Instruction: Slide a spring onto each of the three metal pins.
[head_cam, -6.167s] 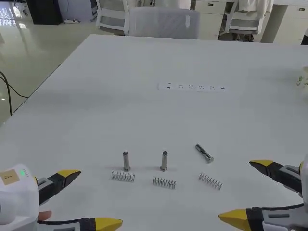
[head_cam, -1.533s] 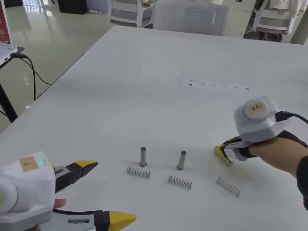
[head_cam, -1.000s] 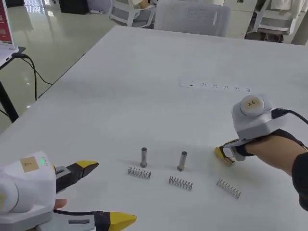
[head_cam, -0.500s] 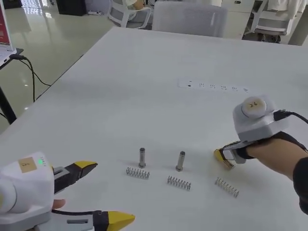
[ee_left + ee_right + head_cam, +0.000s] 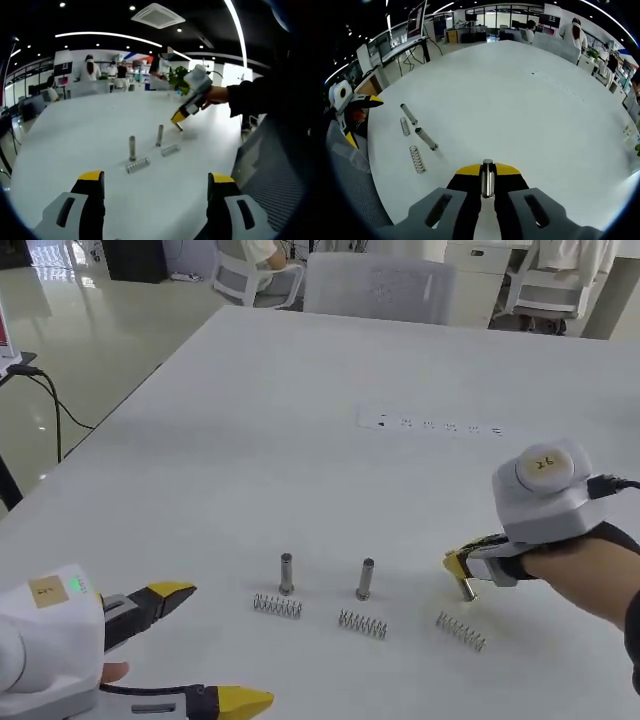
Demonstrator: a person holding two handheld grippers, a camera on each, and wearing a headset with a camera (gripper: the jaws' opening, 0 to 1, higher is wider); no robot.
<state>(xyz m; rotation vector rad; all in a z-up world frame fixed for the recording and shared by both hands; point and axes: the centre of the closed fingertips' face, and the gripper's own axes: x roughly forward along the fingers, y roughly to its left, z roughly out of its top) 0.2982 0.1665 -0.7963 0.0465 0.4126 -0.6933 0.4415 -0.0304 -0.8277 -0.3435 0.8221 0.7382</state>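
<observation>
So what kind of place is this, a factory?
More likely an open-plan office, not a factory. The large white table has a flush white socket strip set into it, a grey office chair stands at its far edge, and a dark computer monitor sits on a side desk.

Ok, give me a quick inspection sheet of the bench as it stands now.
Surface: white table, level.
Job's things: left pin and middle pin stand upright; third pin is in the right tongs. Left spring, middle spring and right spring lie loose, none on a pin.
Clutter: nothing seen.
Grippers: left tongs open, holding nothing; right tongs shut on the third pin.
Cables: black cable on the floor at the left.
Surroundings: socket strip set in the table; office chair beyond.
</observation>
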